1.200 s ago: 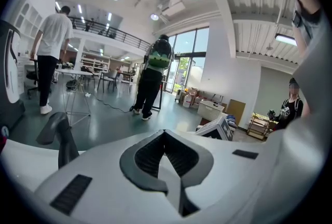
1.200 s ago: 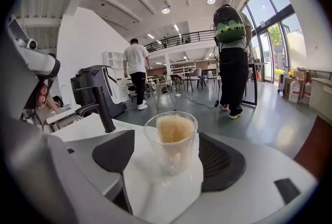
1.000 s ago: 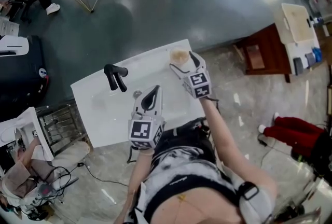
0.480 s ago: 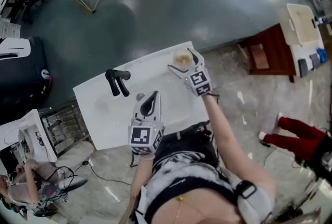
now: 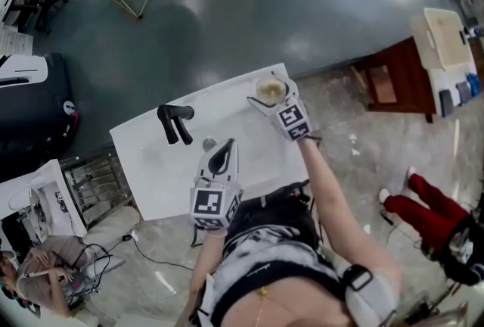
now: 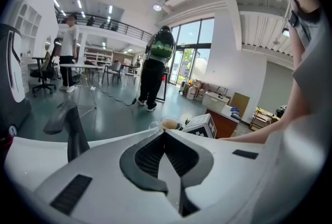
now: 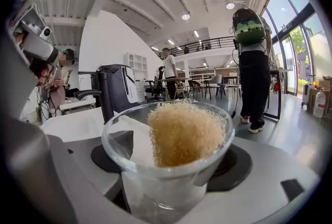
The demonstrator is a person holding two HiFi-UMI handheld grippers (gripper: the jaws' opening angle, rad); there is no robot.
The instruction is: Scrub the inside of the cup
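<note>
A clear glass cup (image 5: pixel 269 88) with a tan fibrous sponge (image 7: pixel 184 135) inside stands upright at the far right corner of the white sink counter (image 5: pixel 151 166). My right gripper (image 5: pixel 265 90) reaches around it. Its jaws have just been closing and sit against both sides of the cup (image 7: pixel 166 176), which fills the gap between them. My left gripper (image 5: pixel 224 145) is shut and empty, hovering over the near edge of the counter. From the left gripper view the closed tips (image 6: pixel 165 133) point toward the cup (image 6: pixel 168 124) and the right gripper's marker cube (image 6: pixel 202 125).
A black faucet (image 5: pixel 174 121) rises at the counter's left middle, left of the cup (image 7: pixel 106 93). A small drain knob (image 5: pixel 208 143) sits by the left gripper. Beyond the counter are a wooden cabinet (image 5: pixel 389 79), standing people (image 6: pixel 155 70), and a seated person (image 5: pixel 45 265).
The right gripper has edged a little forward and down around the cup at the far corner. The left gripper has stayed put, still closed.
</note>
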